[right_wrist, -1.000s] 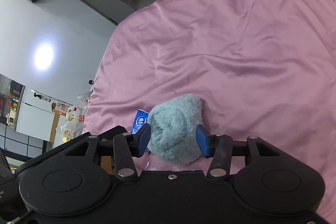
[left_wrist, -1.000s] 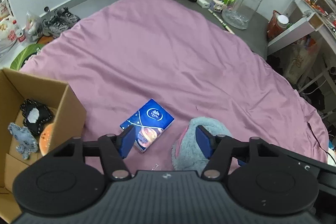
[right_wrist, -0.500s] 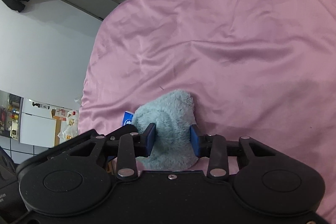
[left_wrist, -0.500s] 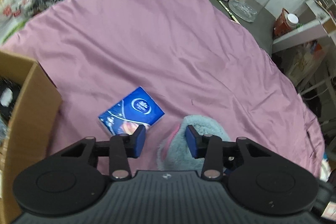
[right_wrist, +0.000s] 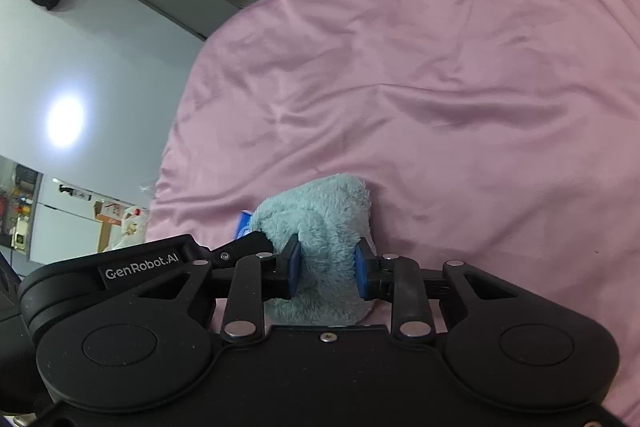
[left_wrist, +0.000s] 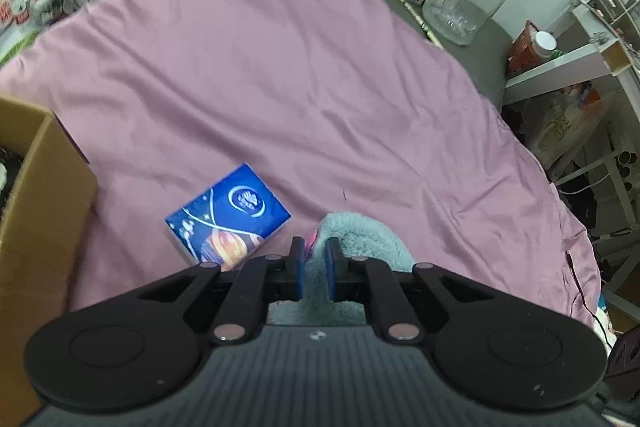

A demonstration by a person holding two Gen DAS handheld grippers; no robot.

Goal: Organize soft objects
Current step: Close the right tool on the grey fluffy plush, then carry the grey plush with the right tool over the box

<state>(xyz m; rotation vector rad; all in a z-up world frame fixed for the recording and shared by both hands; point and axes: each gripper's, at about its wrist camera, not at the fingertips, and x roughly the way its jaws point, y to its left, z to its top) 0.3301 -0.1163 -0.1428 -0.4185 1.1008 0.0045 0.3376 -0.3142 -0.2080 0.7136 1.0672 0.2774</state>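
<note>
Both grippers (left_wrist: 315, 269) (right_wrist: 327, 267) pinch the fluffy slipper (right_wrist: 320, 223), tissue pack (left_wrist: 228, 217) just beside.

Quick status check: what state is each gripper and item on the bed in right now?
Left gripper: shut, pinching the edge of the fluffy blue slipper.
Right gripper: jaws closing, pads pressed into the slipper's fleece.
Fluffy blue slipper: lying on the pink bedsheet, held by both grippers.
Blue tissue pack: flat on the sheet, untouched.
Cardboard box: open-topped, at the bed's left.
</note>
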